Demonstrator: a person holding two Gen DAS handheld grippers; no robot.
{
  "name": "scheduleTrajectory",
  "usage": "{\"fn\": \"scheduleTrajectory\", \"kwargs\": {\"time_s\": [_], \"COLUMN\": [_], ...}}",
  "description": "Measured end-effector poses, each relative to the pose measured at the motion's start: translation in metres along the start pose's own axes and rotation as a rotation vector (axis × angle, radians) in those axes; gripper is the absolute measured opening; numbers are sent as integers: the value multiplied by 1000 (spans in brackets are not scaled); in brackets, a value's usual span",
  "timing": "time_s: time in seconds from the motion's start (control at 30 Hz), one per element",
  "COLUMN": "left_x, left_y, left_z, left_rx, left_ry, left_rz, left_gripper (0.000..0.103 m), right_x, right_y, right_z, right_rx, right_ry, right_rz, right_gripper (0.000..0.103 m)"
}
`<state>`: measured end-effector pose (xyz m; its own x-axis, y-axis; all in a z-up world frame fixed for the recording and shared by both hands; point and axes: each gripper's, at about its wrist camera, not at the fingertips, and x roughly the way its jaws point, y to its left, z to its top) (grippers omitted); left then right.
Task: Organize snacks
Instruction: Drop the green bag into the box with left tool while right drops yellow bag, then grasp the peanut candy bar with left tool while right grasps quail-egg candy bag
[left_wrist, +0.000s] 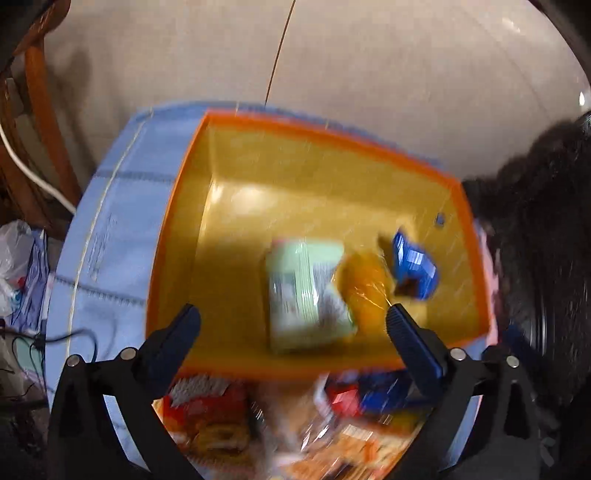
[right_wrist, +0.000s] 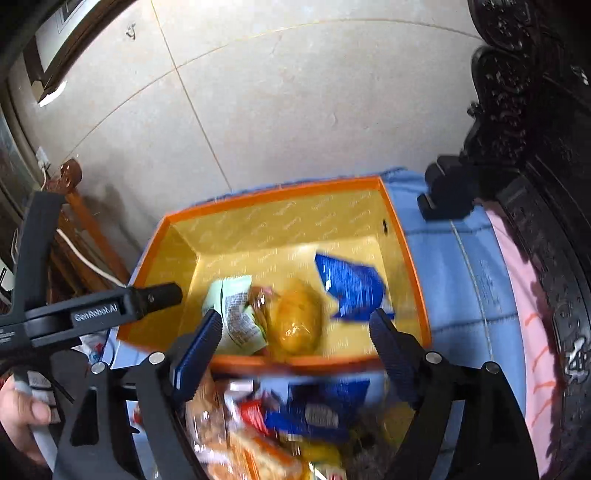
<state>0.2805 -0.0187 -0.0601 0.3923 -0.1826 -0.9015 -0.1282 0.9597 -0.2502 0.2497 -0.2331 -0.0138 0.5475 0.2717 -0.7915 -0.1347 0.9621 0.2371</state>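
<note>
Orange box (right_wrist: 408, 254) holds three snack packets (right_wrist: 295, 317).

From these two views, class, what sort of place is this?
Probably a room in a home: tiled floor, carved dark wooden furniture, and a cloth-covered table holding an orange box of snacks.

Qty per type, counted:
- Open orange cardboard box w/ yellow lining (right_wrist: 402, 236): 1.
- Packets inside box: 3 total, i.e. 1 pale green flat packet (left_wrist: 306, 291), 1 clear-wrapped golden bun (right_wrist: 295, 317), 1 blue foil packet (right_wrist: 351, 284).
- Loose mixed snack pile (right_wrist: 280, 424) near box: blurred, qty cannot be counted.
</note>
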Motion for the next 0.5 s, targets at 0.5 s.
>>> {"fn": "scheduleTrajectory", "kwargs": {"time_s": [0.5], "left_x": [-22], "left_y": [29], "left_z": [-197], "left_rx": [277], "left_ry": [74], "left_rz": [72], "left_gripper": [99], "right_x": [-23], "right_y": [-16], "right_z": [-190], "right_rx": [-156], "right_ry": [319], "right_rz": [43], "right_gripper": [87]}}
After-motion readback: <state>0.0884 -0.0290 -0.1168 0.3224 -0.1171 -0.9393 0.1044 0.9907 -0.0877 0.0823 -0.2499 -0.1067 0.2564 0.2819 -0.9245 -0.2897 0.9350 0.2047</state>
